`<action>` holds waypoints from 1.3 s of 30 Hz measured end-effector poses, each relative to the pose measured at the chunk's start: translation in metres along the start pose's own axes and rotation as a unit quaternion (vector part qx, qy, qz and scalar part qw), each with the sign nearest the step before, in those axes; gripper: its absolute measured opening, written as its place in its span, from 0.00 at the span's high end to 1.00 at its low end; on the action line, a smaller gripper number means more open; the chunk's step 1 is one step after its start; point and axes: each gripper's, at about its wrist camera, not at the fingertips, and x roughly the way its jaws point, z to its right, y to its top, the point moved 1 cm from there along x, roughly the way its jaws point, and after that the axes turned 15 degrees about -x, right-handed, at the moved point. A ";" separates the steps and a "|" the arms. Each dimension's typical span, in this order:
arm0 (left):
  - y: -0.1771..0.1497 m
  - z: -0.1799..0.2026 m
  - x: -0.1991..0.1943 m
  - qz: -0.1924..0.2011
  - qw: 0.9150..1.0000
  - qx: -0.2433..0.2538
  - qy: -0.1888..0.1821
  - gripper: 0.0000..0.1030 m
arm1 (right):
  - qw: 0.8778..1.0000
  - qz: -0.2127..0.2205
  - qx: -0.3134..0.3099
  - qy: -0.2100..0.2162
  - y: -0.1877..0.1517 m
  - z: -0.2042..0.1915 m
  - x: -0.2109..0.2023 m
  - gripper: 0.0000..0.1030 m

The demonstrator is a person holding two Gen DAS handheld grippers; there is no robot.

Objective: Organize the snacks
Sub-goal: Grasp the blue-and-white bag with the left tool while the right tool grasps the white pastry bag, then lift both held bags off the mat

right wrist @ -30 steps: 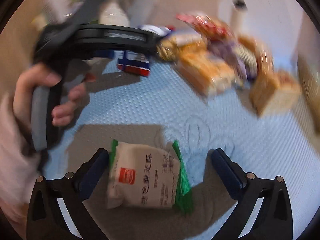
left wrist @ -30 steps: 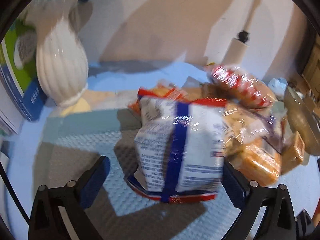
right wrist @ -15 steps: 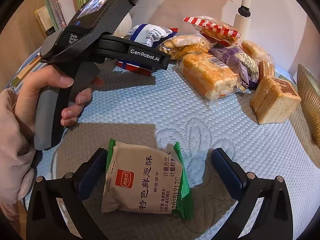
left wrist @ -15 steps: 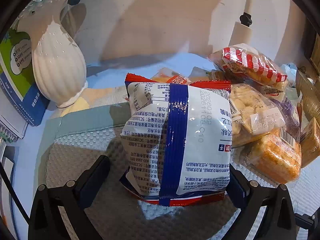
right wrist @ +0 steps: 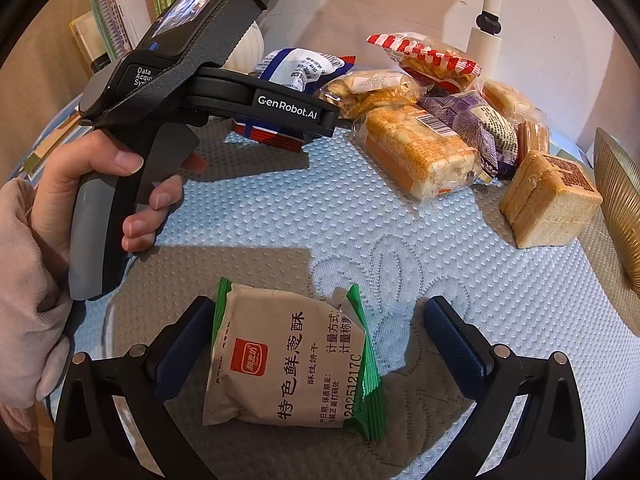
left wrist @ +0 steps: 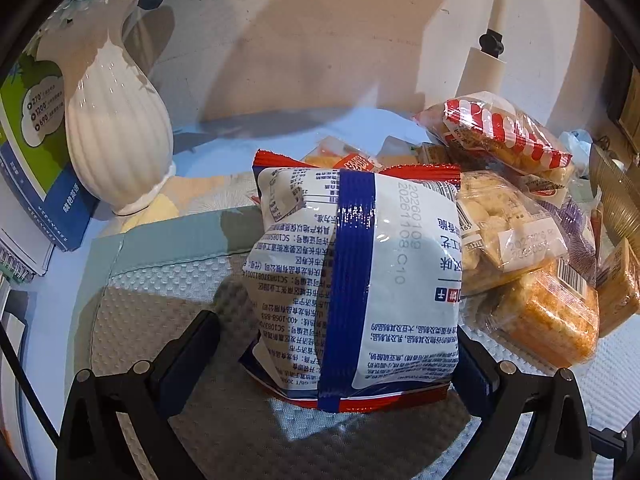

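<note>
Snacks first, in the left wrist view: a white pouch [left wrist: 356, 280] with a blue seam stands on the quilted mat [left wrist: 168, 304] between the spread fingers of the left tool [left wrist: 336, 344], released; the right finger touches its edge. Puffy, light and crinkly, it should be pinched gently across its sides. Printed dates read 20260109 and 20261108.

Right wrist view: a beige biscuit packet [right wrist: 288, 360] with green ends lies flat inside the right tool [right wrist: 316, 340], also released. Stamped 20251217C. The other tool's body reads "GenRobot.AI".
</note>
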 end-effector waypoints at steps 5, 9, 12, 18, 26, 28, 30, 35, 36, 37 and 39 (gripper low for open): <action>0.000 0.000 0.001 0.000 1.000 0.000 0.000 0.00 | 1.000 0.000 0.000 0.000 0.000 0.000 0.000 0.00; 0.000 0.000 0.001 0.001 1.000 0.001 0.002 0.00 | 1.000 0.000 0.000 0.000 0.000 0.001 0.000 0.00; 0.000 0.000 0.001 0.001 1.000 0.001 0.002 0.00 | 1.000 0.000 0.000 0.000 0.000 0.001 0.000 0.00; 0.000 0.000 0.001 0.001 1.000 0.001 0.002 0.00 | 1.000 -0.001 -0.001 0.000 0.005 -0.005 0.001 0.00; 0.000 0.000 0.001 0.002 1.000 0.001 0.002 0.00 | 1.000 -0.001 -0.001 -0.003 -0.004 -0.007 -0.005 0.00; 0.000 0.000 0.001 0.002 1.000 0.001 0.002 0.00 | 1.000 -0.001 -0.001 -0.003 -0.004 -0.006 -0.005 0.00; 0.000 0.000 0.001 0.002 1.000 0.001 0.002 0.00 | 1.000 -0.001 -0.001 -0.003 -0.003 -0.005 -0.005 0.00; -0.001 0.000 0.001 0.004 1.000 0.001 0.003 0.00 | 1.000 -0.001 -0.001 -0.003 -0.004 -0.004 -0.004 0.00; 0.000 0.001 0.001 0.005 1.000 0.001 0.004 0.00 | 1.000 -0.001 -0.001 -0.003 -0.004 -0.004 -0.004 0.00; 0.001 0.001 0.001 0.006 1.000 0.001 0.004 0.00 | 1.000 -0.001 -0.001 -0.003 -0.004 -0.004 -0.005 0.00; 0.002 0.000 0.000 0.010 1.000 -0.003 0.000 0.00 | 1.000 0.000 0.001 -0.001 -0.007 -0.005 -0.008 0.00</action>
